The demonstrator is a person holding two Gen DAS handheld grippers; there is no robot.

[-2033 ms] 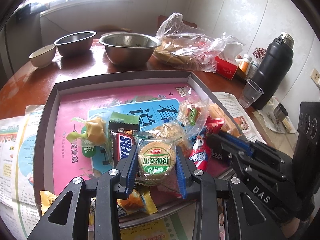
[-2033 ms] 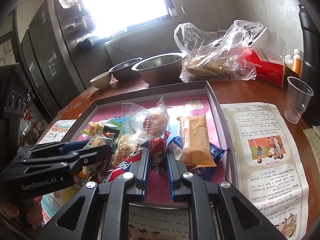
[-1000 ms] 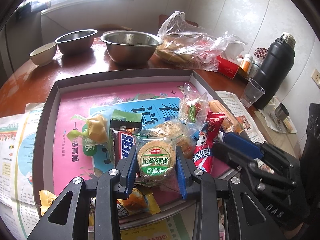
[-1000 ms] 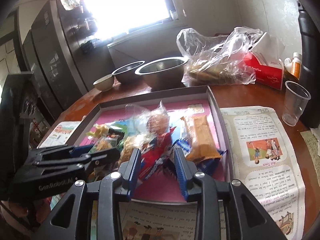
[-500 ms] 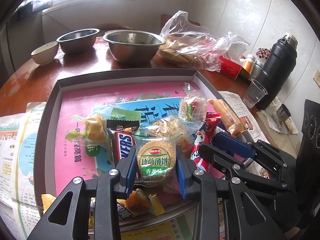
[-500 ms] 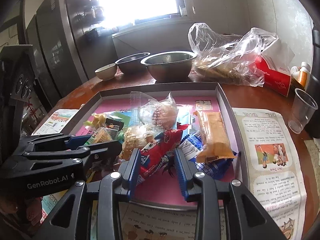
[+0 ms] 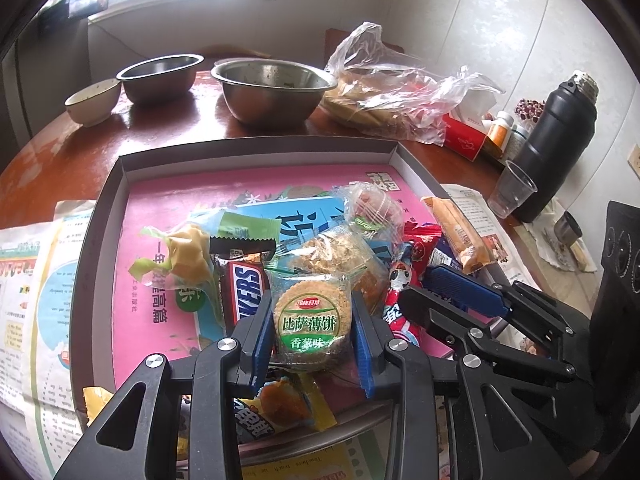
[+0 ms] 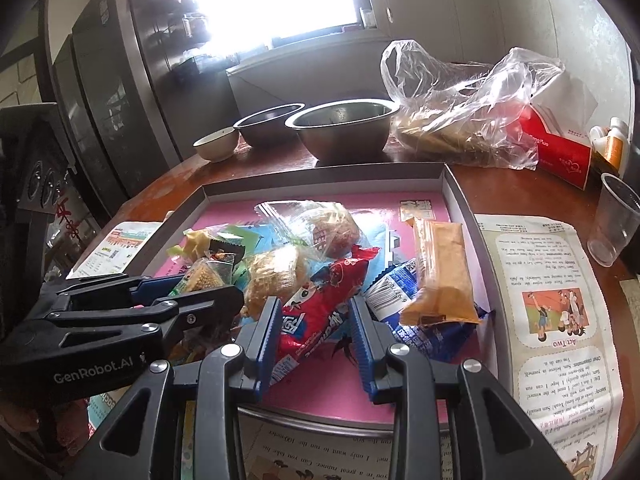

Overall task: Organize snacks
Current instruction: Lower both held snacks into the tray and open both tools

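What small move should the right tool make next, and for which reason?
Probably close the right tool on the long red snack packet: its blue fingers stand open on either side of the packet, while the left tool grips the round green-labelled biscuit pack.

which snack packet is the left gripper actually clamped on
The round cracker packet with the green label, squeezed between the left gripper's blue pads. The Snickers bar lies just outside its left finger, and the red packet sits beyond its right finger.

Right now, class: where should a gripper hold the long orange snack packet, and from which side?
Grip the orange packet across its narrow middle, coming from above. It lies lengthwise atop the blue wrapper by the tray's right wall, so its long sides are exposed.
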